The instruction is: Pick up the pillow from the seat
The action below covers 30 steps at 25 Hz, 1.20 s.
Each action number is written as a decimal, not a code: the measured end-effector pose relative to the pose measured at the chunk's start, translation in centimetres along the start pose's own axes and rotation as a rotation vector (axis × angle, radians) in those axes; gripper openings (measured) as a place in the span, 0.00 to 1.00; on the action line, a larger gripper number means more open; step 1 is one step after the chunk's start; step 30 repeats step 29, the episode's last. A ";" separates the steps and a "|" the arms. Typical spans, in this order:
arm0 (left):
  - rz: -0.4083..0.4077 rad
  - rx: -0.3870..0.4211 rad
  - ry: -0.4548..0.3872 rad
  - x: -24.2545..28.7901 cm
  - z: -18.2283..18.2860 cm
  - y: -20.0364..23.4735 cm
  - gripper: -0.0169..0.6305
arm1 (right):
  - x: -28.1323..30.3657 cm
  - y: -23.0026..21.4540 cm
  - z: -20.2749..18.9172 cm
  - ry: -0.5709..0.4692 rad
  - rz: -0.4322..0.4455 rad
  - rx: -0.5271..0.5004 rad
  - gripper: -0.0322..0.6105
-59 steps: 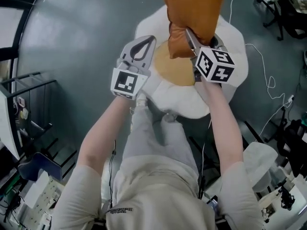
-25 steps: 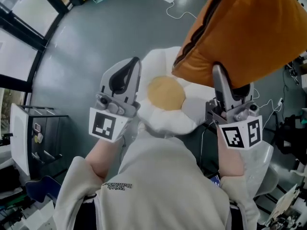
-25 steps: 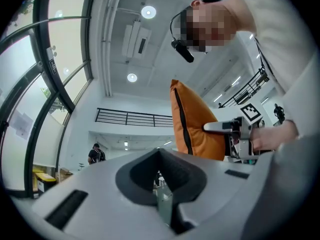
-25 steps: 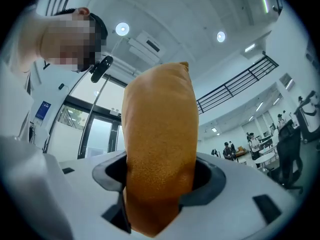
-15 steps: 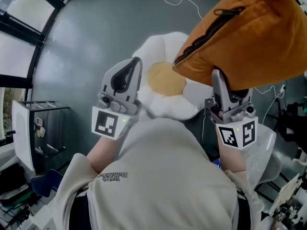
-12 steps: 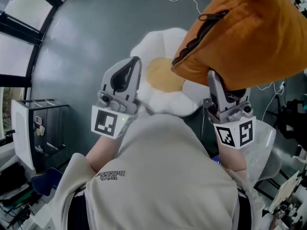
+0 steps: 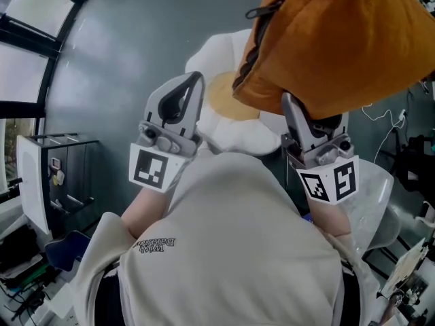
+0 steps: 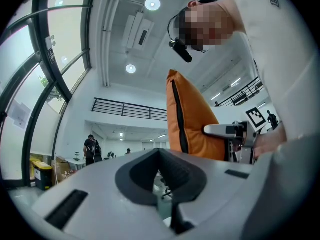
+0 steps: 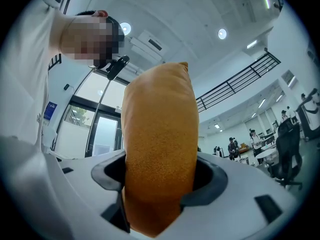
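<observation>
The orange pillow (image 7: 340, 39) with a dark zipper hangs in the air at the upper right of the head view, clear of the seat. My right gripper (image 7: 302, 114) is shut on its lower edge, and in the right gripper view the pillow (image 9: 160, 149) fills the space between the jaws of that gripper (image 9: 160, 184). My left gripper (image 7: 194, 80) stands to the pillow's left with its tips together and nothing held. The left gripper view shows those closed tips (image 8: 159, 151), with the pillow (image 8: 192, 124) beyond them to the right. The seat (image 7: 245, 131), white with a yellow centre (image 7: 221, 100), lies below.
My own torso fills the lower middle of the head view. A grey floor surrounds the seat. A white cabinet (image 7: 37, 182) stands at the left under black-framed windows. A white bag (image 7: 377, 202) and cables (image 7: 380, 107) lie at the right.
The pillow has come up off the seat and toward me, and now covers part of the yellow centre. Both grippers have drawn back close to my body. The right grip has held.
</observation>
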<state>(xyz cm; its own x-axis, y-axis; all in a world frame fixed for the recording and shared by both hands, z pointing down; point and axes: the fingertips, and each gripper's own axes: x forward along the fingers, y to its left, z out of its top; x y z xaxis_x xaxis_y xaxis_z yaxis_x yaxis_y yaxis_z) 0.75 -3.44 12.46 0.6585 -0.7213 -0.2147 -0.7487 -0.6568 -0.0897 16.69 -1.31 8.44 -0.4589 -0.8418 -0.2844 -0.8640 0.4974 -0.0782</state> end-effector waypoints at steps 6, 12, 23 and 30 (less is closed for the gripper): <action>0.000 -0.008 0.016 -0.6 -0.2 -0.6 0.04 | -0.6 0.4 0.2 0.008 0.018 0.022 0.54; -0.001 -0.006 0.026 -0.9 -0.3 -0.8 0.04 | -1.0 0.0 0.3 0.009 0.000 0.040 0.54; -0.028 -0.006 0.026 -0.9 0.2 -1.2 0.04 | -1.5 0.1 0.2 0.006 -0.017 0.052 0.56; -0.032 -0.003 0.029 -0.4 0.1 -1.4 0.04 | -1.6 -0.2 0.5 0.002 -0.017 0.054 0.56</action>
